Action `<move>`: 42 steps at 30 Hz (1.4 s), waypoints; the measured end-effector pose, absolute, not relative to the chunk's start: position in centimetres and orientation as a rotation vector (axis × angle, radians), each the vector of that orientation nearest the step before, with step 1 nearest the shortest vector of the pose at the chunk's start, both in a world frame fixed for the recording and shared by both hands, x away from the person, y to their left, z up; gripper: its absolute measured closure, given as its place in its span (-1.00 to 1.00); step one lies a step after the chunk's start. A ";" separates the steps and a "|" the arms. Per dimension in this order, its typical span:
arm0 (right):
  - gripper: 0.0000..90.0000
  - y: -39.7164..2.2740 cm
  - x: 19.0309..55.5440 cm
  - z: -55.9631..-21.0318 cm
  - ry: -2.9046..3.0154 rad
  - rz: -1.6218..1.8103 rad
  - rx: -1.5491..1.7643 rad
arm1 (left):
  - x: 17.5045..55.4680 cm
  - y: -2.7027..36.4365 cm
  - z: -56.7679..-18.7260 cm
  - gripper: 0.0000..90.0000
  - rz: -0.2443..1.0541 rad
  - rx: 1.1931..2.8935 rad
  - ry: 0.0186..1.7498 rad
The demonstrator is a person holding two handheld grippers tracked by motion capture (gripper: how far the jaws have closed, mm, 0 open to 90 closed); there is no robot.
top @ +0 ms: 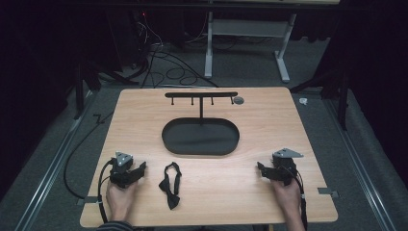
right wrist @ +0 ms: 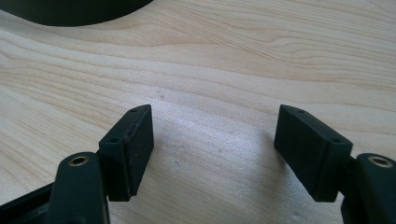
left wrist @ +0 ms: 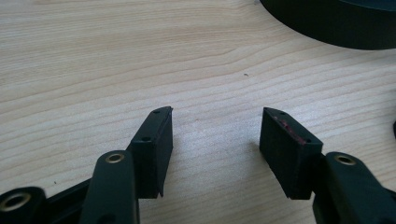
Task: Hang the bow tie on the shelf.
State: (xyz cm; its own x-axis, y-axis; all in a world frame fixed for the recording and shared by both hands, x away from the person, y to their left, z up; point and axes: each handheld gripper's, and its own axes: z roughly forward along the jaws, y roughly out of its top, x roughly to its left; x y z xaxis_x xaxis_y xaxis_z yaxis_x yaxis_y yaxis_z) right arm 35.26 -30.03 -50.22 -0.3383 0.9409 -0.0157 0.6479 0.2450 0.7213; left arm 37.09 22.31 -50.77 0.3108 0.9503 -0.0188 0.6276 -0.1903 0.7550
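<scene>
1. Start of the job, by the look of it: black bow tie lying flat near the table's front edge, untouched.
2. Left claw released, nothing between its jaws, resting just beside the bow tie near the front left corner.
3. Right claw released too, near the front right corner.
4. Next, probably: gripping the bow tie and lifting it toward the hook stand beyond the tray.

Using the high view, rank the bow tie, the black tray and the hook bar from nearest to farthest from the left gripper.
From the left gripper:
1. Bow tie, just to its right on the table's near side.
2. Black tray, farther off at the table's middle.
3. Hook bar, atop the post that rises from the tray, toward the far edge.
</scene>
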 end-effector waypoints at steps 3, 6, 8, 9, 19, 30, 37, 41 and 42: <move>-0.34 -30.0 35.3 -50.2 2.074 0.870 1.448 | 37.1 22.5 -50.7 0.05 0.607 1.910 1.398; -0.34 -30.0 35.3 -50.2 2.074 0.871 1.447 | 37.0 22.5 -50.6 0.05 0.595 1.907 1.403; -0.34 -30.0 35.3 -50.2 2.074 0.871 1.447 | 36.9 22.5 -50.4 0.06 0.583 1.898 1.405; -0.34 -30.0 35.3 -50.2 2.074 0.871 1.447 | 36.9 22.4 -50.4 0.06 0.579 1.891 1.404; -0.34 -30.0 35.3 -50.2 2.074 0.872 1.448 | 36.1 21.5 -48.4 0.09 0.528 1.920 1.343; -0.34 -30.0 35.3 -50.2 2.074 0.872 1.450 | 35.9 19.3 -47.3 0.12 0.492 1.957 1.252; -0.34 -30.1 35.3 -50.2 2.074 0.873 1.450 | 36.0 17.9 -47.5 0.14 0.458 1.982 1.218; -0.34 -30.1 35.3 -50.2 2.073 0.873 1.450 | 36.1 17.3 -47.7 0.17 0.420 1.983 1.205; -0.34 -30.1 35.3 -50.2 2.073 0.874 1.450 | 36.1 17.1 -47.8 0.18 0.414 1.990 1.199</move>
State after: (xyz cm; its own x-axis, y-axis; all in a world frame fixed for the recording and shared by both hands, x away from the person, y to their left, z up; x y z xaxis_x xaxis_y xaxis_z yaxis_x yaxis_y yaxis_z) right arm 35.26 -30.06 -50.22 -0.3380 0.9411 -0.0123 0.6483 0.2423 0.7218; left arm 36.15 17.13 -47.78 0.5059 0.8562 -0.1047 0.6089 -0.2686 0.7464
